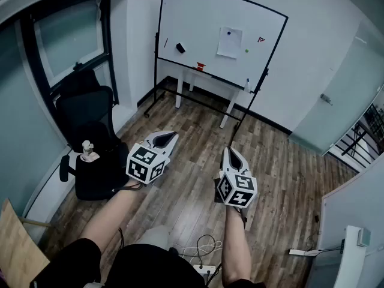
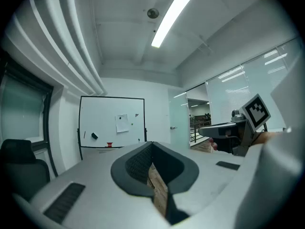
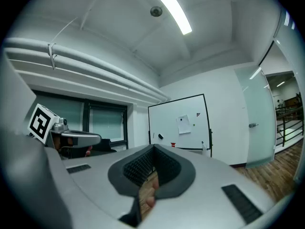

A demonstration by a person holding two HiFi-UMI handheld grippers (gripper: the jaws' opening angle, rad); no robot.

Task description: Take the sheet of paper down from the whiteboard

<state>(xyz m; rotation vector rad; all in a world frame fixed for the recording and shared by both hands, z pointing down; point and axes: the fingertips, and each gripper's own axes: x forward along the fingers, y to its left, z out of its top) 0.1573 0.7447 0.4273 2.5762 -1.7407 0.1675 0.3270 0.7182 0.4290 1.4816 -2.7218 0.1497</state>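
Note:
The white sheet of paper (image 1: 230, 42) hangs on the wheeled whiteboard (image 1: 198, 20) across the room, pinned by a dark magnet near its top. It shows small in the left gripper view as the sheet (image 2: 122, 122) and in the right gripper view as the sheet (image 3: 184, 124). My left gripper (image 1: 166, 138) and right gripper (image 1: 231, 152) are held side by side over the wooden floor, far short of the board and pointing toward it. Both are shut with nothing between the jaws, as the left gripper (image 2: 152, 144) and right gripper (image 3: 153, 148) show close up.
A black eraser (image 1: 180, 48), a green magnet (image 1: 246, 50) and a red mark (image 1: 261, 39) are on the board, with a red object (image 1: 200, 66) on its tray. A black office chair (image 1: 90, 131) stands left, a glass door (image 1: 342, 101) right, cables (image 1: 201, 248) by my feet.

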